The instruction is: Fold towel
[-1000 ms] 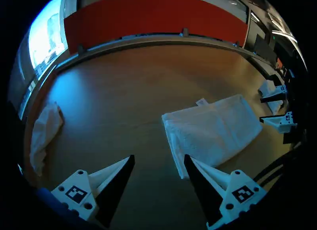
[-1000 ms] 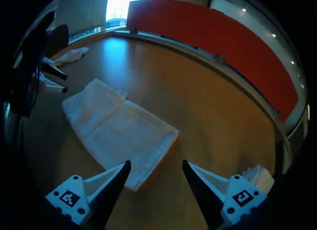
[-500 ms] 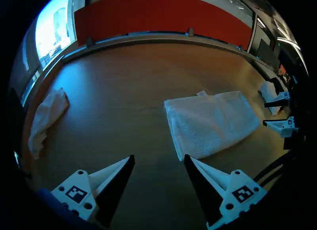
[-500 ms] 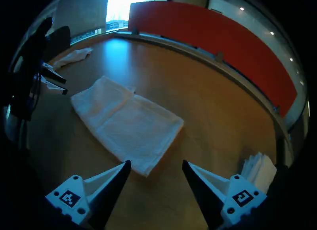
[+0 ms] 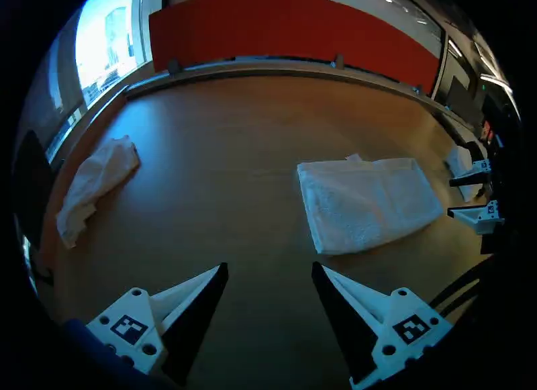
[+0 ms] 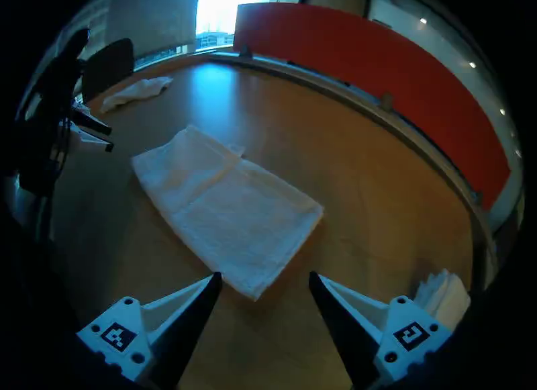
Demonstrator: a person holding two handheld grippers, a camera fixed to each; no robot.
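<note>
A white towel (image 5: 368, 201) lies folded flat on the wooden table, ahead and to the right in the left gripper view. In the right gripper view the same towel (image 6: 225, 207) stretches from the upper left down toward my fingers. My left gripper (image 5: 268, 286) hangs open above bare wood, short of the towel's near edge. My right gripper (image 6: 264, 289) is open too, its tips just clear of the towel's near corner. The right gripper (image 5: 473, 197) also appears at the far right of the left gripper view, and the left gripper (image 6: 90, 131) at the far left of the right gripper view.
A crumpled white cloth (image 5: 94, 184) lies near the table's left edge and shows again as the cloth (image 6: 137, 92) at the upper left. A stack of folded white towels (image 6: 443, 297) sits at the lower right. A red panel (image 5: 288, 34) runs behind the table.
Both grippers have drawn back from the towel, which now lies farther ahead in both views. Both stay open and the towel keeps its shape.
</note>
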